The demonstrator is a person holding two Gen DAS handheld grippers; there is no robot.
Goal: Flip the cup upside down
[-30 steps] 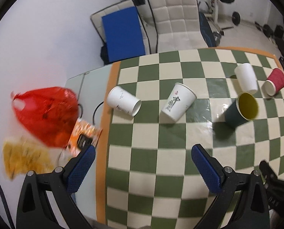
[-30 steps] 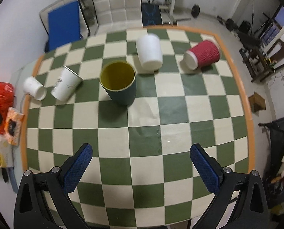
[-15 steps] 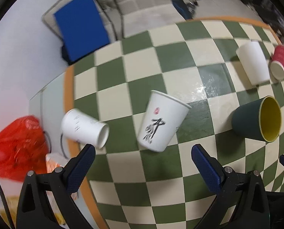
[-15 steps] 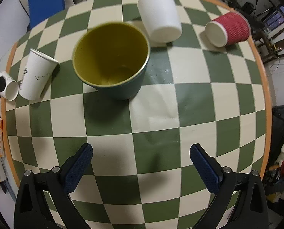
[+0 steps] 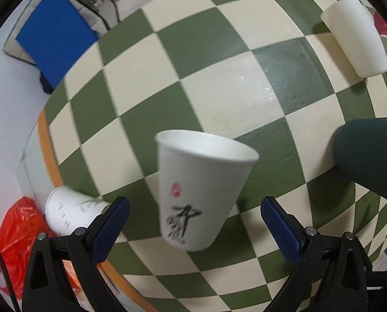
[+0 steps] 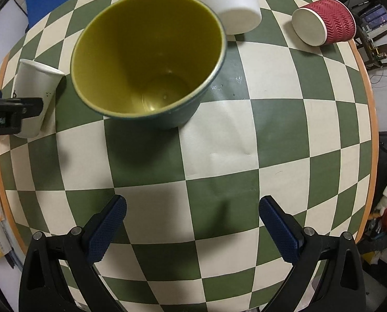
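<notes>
Left gripper (image 5: pixel 193 223) spread wide, empty; white paper cup with black brush lettering (image 5: pixel 198 192) upright between its fingers, untouched, on green-and-cream checkered table (image 5: pixel 219 98). Right gripper (image 6: pixel 192 223) wide, empty, short of dark green cup with yellow inside (image 6: pixel 149 59), just right of lettered cup. Risks: thin wall crushing under hard squeeze; swing clipping green cup, or small white cup lying on its side (image 5: pixel 71 215) left of lettered cup at table's edge.

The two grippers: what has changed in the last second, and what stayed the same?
Both came closer to their cups. The left gripper now has the printed white cup between its open fingers, not yet gripped. The right gripper neared the green cup, still open. Unchanged: both cups stand mouth up, and the plain white cup and red cup lie where they were.
</notes>
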